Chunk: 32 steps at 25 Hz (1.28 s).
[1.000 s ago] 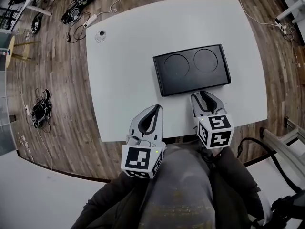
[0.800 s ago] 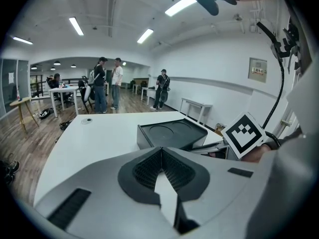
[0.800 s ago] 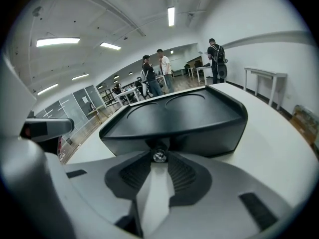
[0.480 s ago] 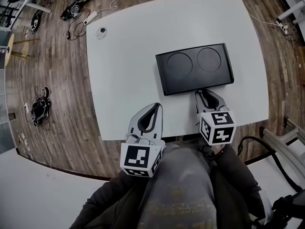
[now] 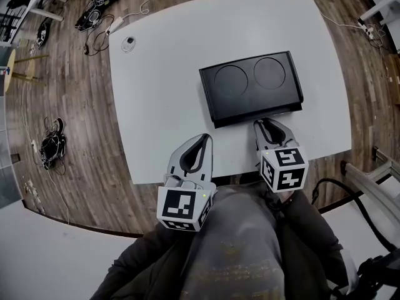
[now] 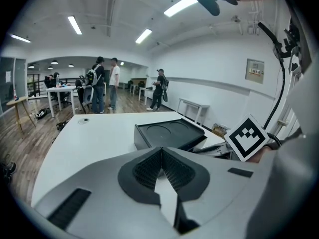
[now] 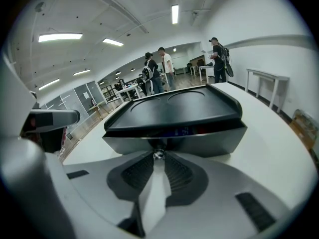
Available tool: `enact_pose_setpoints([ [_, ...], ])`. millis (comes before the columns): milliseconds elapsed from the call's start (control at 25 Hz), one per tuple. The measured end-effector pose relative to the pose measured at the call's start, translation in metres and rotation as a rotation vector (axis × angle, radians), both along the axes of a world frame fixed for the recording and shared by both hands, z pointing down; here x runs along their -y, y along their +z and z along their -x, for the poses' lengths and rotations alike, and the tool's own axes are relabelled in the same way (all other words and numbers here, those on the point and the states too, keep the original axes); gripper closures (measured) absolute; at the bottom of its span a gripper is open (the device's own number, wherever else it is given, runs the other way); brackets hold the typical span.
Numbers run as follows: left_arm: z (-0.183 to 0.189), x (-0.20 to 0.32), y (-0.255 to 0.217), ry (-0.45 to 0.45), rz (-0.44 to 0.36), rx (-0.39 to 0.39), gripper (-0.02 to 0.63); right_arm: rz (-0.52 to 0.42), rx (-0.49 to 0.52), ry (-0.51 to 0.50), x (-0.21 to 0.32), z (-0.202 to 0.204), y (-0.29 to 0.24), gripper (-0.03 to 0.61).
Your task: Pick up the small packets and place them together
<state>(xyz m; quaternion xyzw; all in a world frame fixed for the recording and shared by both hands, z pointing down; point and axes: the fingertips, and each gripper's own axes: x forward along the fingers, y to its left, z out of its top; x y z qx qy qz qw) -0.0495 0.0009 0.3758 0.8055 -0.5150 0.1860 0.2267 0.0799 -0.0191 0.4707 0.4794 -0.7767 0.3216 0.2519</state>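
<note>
Small packets do not lie anywhere on the open table [image 5: 162, 92]. The only hint of them is a strip of blue and red [image 7: 184, 131] in the slit under the top of the black box [image 5: 250, 86], and whether those are packets cannot be told.

The box sits toward the table's near right part, with its front face turned to the near edge. If that front is a drawer, the main risk is that a pull drags the whole light box toward the near edge instead of sliding the drawer out, since nothing steadies it.

The right gripper [image 5: 267, 125] is at the box's front. Its jaws have just been closing, and their tips now pinch a small shiny knob [image 7: 158, 155]. The knob is tiny and smooth-looking, so the tips could slip off it under a sharp tug. A drawer jerked free could also spill its contents over the near edge.

The left gripper [image 5: 203, 139] hovers over the near edge, left of the box, with its jaws together and nothing between them. It is free to brace the box.

Room is tight in front, where only a narrow strip of table lies between the box and the near edge. Wide bare table opens to the left of the box and beyond it toward the far edge, which suits gathering the packets. The right edge is nearer.
</note>
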Motion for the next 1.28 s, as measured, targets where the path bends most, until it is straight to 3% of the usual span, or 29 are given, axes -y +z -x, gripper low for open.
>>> enact_pose_setpoints([
  [1280, -0.024, -0.045, 0.0, 0.115, -0.008, -0.01, 0.608, -0.019, -0.013, 0.032, -0.083, -0.011, 0.0, 0.503],
])
